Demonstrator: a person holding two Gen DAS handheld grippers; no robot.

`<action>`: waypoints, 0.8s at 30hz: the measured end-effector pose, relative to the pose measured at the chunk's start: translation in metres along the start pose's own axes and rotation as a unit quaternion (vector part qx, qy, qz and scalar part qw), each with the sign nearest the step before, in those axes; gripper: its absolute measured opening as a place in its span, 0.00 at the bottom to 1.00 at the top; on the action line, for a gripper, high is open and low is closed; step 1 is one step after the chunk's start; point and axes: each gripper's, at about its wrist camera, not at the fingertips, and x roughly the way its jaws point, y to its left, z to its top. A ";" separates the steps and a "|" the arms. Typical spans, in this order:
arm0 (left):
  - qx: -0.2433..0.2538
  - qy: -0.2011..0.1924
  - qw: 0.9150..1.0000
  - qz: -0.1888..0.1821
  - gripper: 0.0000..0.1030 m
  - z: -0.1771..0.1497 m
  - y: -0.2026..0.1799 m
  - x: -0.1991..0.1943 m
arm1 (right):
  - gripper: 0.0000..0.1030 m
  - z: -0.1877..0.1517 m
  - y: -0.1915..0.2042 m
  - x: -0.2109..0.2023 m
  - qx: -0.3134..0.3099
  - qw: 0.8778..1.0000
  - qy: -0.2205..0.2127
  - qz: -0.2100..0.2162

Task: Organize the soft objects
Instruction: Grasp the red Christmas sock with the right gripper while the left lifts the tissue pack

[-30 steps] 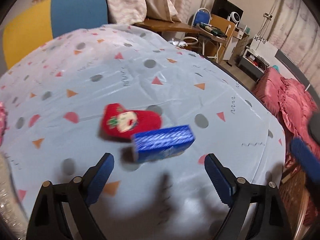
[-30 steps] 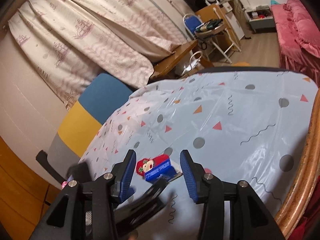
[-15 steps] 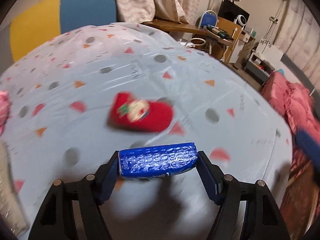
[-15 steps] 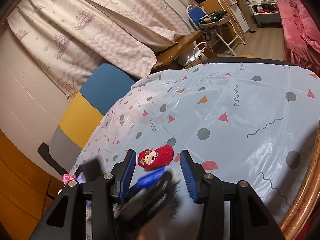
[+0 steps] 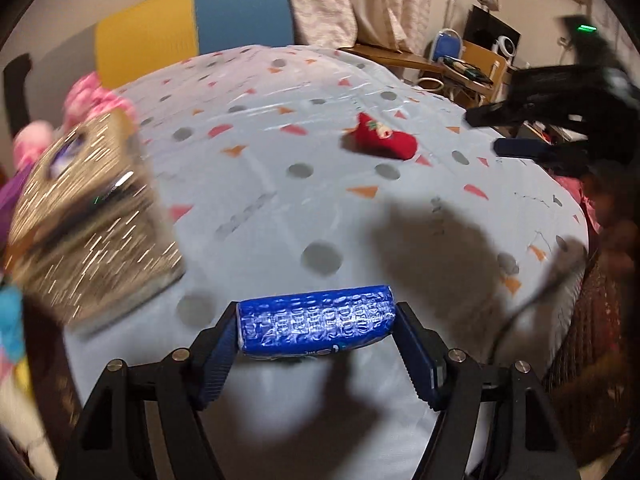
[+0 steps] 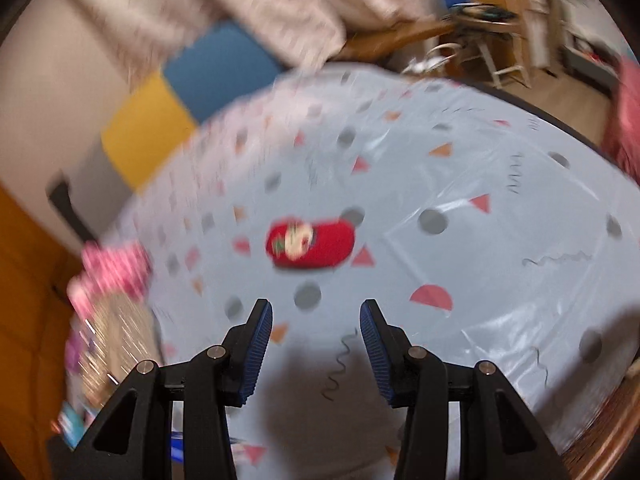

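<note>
The blue packet (image 5: 315, 327) looked like crinkled, glossy foil, and the table cover (image 5: 280, 208) like smooth, shiny plastic. The red sock (image 6: 311, 243) looked soft, matt knit, and the basket (image 5: 88, 216) glittery.

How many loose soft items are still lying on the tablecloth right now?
1: the red sock lies mid-table on the tablecloth, ahead of the open right gripper. The blue pack is clamped in the left gripper. Blurred clutter at the left edge may hide more.
</note>
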 end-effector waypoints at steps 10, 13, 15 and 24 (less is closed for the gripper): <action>-0.049 -0.012 0.999 -0.004 0.72 -0.031 0.029 -0.033 | 0.67 0.036 0.068 0.098 -0.233 0.965 0.063 -0.102; -0.060 -0.012 0.998 -0.009 0.72 -0.034 0.032 -0.038 | 0.67 0.045 0.071 0.121 -0.239 0.962 0.070 -0.113; -0.060 -0.014 0.998 -0.007 0.72 -0.036 0.033 -0.042 | 0.65 0.046 0.070 0.141 -0.244 0.957 0.080 -0.133; -0.072 -0.028 0.997 0.003 0.72 -0.036 0.039 -0.058 | 0.16 0.025 0.076 0.128 -0.223 0.965 0.108 -0.089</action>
